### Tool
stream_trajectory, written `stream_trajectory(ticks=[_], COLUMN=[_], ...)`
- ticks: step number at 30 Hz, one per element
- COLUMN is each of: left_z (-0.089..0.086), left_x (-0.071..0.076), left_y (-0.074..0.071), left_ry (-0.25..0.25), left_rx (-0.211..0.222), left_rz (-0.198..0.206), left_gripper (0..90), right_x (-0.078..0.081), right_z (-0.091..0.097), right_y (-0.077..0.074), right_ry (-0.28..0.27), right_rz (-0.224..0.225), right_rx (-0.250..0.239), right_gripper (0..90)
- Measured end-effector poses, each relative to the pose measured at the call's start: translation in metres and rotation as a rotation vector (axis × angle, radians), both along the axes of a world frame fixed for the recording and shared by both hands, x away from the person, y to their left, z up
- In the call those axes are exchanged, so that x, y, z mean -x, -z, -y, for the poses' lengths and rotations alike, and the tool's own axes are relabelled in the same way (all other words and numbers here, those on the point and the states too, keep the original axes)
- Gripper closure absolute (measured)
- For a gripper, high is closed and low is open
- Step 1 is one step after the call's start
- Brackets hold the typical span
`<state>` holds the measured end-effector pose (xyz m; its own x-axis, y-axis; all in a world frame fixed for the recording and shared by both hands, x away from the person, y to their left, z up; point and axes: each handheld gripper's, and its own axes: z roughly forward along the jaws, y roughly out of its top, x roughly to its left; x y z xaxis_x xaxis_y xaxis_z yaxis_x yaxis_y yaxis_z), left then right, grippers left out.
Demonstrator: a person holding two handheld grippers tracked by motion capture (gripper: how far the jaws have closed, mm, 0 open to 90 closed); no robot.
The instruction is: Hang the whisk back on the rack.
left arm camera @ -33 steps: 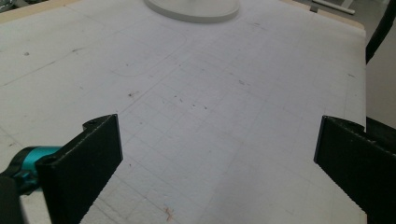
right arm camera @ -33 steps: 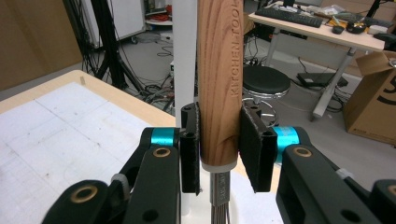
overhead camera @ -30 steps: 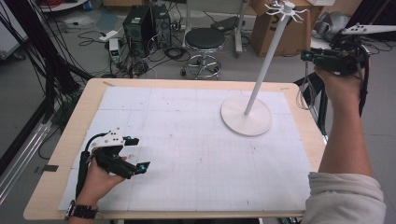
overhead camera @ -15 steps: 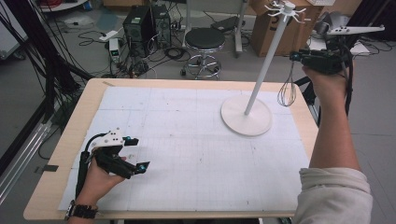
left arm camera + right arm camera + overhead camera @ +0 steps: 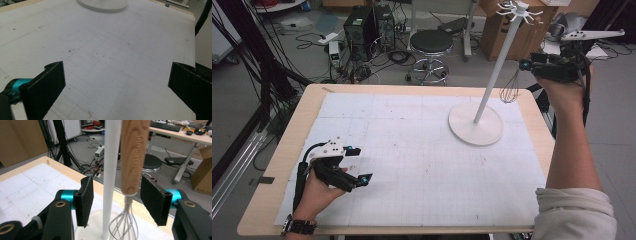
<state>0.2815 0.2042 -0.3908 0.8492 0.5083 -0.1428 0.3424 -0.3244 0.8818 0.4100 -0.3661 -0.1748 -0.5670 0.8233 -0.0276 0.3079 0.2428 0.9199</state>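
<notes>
A white stand rises from a round base point(image 5: 475, 125) at the table's far right; its pole point(image 5: 494, 70) ends in hooks point(image 5: 518, 9). A whisk point(image 5: 510, 92) with a wooden handle point(image 5: 133, 157) hangs upright beside the pole point(image 5: 110, 177), wire head point(image 5: 125, 225) down. My right gripper point(image 5: 528, 63) is raised beside it. Its jaws have just been opening. In the right gripper view they point(image 5: 120, 200) stand on both sides of handle and pole, with a gap at each pad. My left gripper point(image 5: 360, 165) rests on the mat at the near left, open point(image 5: 117, 85) and empty.
A white gridded mat point(image 5: 422, 150) covers the wooden table point(image 5: 267, 195). On the floor beyond stand a black stool point(image 5: 432, 42), a computer tower point(image 5: 362, 25), cardboard boxes point(image 5: 494, 35) and several loose cables. A dark frame post point(image 5: 262, 75) stands at the left.
The right hand has shifted left towards the stand with the whisk. Its jaws have opened, and the whisk now hangs by the pole. The left hand has not moved.
</notes>
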Motion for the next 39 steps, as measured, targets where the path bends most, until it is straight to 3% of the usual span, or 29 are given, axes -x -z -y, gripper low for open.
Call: stream_trajectory(ticks=[4, 9, 16, 22, 29, 39], left_z=[-0.001, 0.0, 0.0, 0.0, -0.001, -0.004], left_x=[0.001, 0.001, 0.002, 0.001, 0.002, 0.003], left_y=[-0.002, -0.003, -0.003, -0.002, -0.004, -0.005], left_ry=[0.0, 0.002, 0.001, 0.001, 0.004, 0.006], left_rx=[0.002, 0.003, 0.003, 0.001, 0.005, 0.012], left_rz=[0.006, 0.007, 0.009, 0.007, 0.011, 0.021], left_gripper=[1.6, 1.6, 1.6, 1.6, 1.6, 1.6], right_x=[0.007, 0.014, 0.019, 0.027, 0.037, 0.046], right_z=[-0.004, -0.008, -0.009, -0.022, -0.031, -0.039], right_y=[0.0, 0.001, 0.012, 0.016, 0.023, 0.045], right_ry=[-0.018, -0.038, -0.06, -0.099, -0.149, -0.219], right_rz=[0.012, 0.037, 0.023, 0.029, 0.039, 0.023], right_rx=[-0.001, 0.036, 0.044, 0.092, 0.051, 0.041], right_gripper=[37.8, 36.4, 35.3, 32.1, 27.4, 20.8])
